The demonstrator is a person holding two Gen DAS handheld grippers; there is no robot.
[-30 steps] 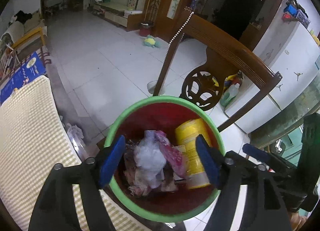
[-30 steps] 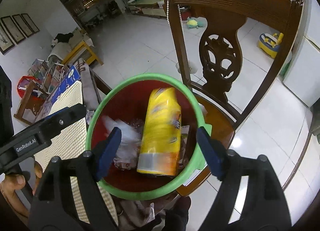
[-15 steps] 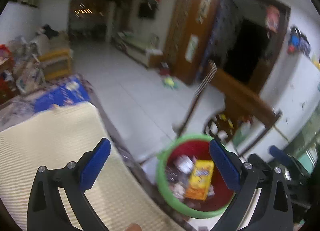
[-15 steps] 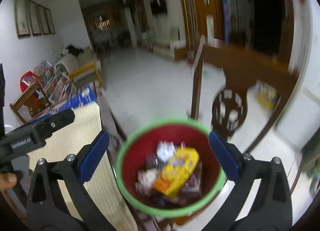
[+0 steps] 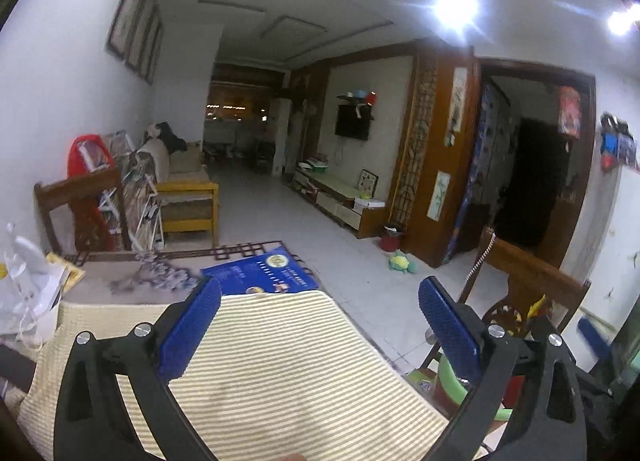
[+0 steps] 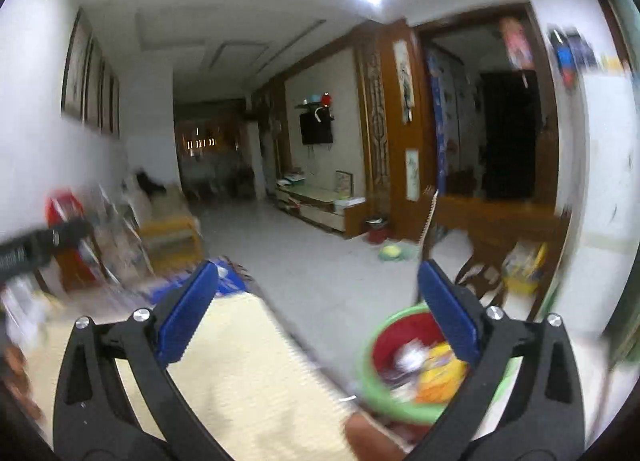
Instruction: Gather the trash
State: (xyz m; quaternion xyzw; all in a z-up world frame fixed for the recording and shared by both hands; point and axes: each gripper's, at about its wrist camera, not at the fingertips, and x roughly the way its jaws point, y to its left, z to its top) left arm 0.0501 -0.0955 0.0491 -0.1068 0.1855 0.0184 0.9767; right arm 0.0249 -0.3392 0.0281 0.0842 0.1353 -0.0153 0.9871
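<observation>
Left wrist view shows your left gripper with its fingers spread wide and nothing between them, hovering over the yellow-striped cloth on the tabletop. Your right gripper reads the same in the right wrist view — fingers wide, empty — though that picture is blurred.

The green bin sits low and to the right, beyond the tabletop's edge and in front of the wooden chair; in the left wrist view only a sliver of its rim shows behind the right finger. Inside it lie a yellow-orange packet and pale crumpled wrappers. The packet seems to lie tilted, its long axis running from the near rim up toward the far side, but blur keeps me from saying which end is which.

The step in hand looks like a search for the next piece of trash. Slow your sweep so both views sharpen, and scan the far end of the tabletop: the white plastic bag at the left edge is the likeliest candidate, while the blue booklet may not be trash at all. Keep the fingers wide until they straddle the piece, and approach a limp bag from above at a bunched part rather than a flat edge.
</observation>
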